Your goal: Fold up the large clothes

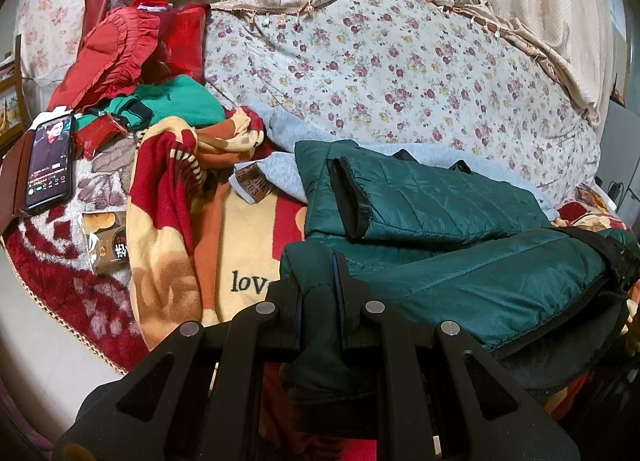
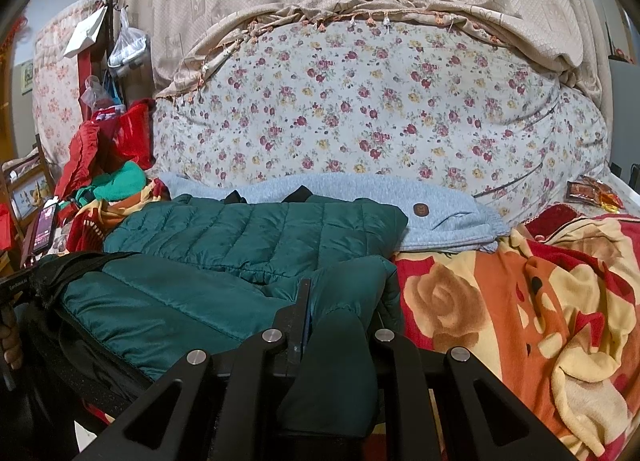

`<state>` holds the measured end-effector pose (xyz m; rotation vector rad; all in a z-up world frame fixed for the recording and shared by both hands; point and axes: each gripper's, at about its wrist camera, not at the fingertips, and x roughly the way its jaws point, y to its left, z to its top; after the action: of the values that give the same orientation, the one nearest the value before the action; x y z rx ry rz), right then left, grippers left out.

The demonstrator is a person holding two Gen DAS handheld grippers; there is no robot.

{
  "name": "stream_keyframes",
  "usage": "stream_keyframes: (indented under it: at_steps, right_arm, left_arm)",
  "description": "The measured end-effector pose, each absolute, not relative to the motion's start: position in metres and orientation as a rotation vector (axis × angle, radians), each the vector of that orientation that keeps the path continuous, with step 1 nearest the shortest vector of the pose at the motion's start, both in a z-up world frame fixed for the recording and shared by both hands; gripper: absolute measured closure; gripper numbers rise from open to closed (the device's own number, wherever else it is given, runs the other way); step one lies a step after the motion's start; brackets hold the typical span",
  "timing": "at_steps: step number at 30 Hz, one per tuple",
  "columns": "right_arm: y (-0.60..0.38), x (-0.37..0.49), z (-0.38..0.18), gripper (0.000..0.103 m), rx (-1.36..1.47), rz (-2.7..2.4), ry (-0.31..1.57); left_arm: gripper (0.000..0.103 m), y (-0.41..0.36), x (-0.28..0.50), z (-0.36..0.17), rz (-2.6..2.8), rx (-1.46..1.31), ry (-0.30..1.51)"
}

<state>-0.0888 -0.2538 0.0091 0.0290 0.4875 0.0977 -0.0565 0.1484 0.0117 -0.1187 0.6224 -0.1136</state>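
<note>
A dark green quilted puffer jacket (image 1: 460, 261) lies partly folded on the bed, one sleeve (image 1: 400, 197) laid across its body. My left gripper (image 1: 320, 281) is shut on the jacket's near left edge, green fabric pinched between the jaws. In the right wrist view the jacket (image 2: 248, 237) spreads across the middle. My right gripper (image 2: 320, 309) is shut on its near right edge, fabric bunched between the jaws. The right finger there is hidden under the cloth. A light grey sweatshirt (image 2: 420, 201) lies under and behind the jacket.
A red, orange and cream floral blanket (image 2: 520, 301) covers the bed. A floral quilt roll (image 2: 360, 121) stands behind. Red and green clothes (image 1: 132, 73) pile at the left, with a lit phone (image 1: 50, 161) and a snack packet (image 1: 106, 237).
</note>
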Motion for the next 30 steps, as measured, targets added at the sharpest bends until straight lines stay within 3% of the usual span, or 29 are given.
stream_keyframes:
  at_steps: [30]
  right_arm:
    - [-0.249,-0.090,0.006,0.091,0.018,0.107,0.498]
  left_arm:
    - [0.088,0.136,-0.050,0.002,-0.048,-0.055,0.705]
